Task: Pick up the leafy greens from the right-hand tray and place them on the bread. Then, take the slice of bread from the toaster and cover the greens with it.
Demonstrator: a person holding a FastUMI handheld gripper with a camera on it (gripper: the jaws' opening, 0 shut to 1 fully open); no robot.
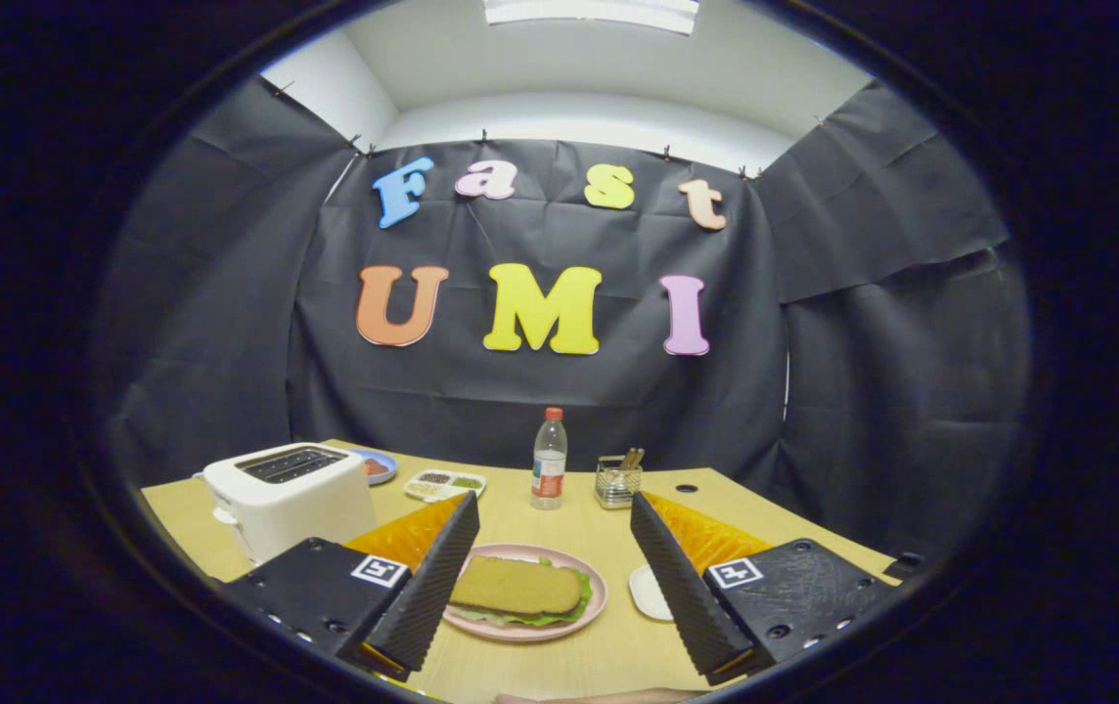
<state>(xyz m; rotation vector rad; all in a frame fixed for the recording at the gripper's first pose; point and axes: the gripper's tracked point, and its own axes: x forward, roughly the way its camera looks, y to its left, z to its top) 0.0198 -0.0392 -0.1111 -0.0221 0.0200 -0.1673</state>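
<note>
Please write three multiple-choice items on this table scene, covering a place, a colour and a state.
1. Where is the pink plate?
A. between the open jaws
B. behind the toaster
C. beside the bottle

2. What colour is the bottle cap?
A. blue
B. red
C. green

3. How do the greens lie?
A. on a side tray
B. bare on the plate
C. under a bread slice

Answers: 1 A, the plate lies between the spread fingers of the gripper; 2 B, the cap is red; 3 C, green edges stick out beneath the slice.

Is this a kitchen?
Probably a pretend one: a booth with a wooden table, a toaster and a sandwich on a pink plate. The gripper jaws are open.
</note>
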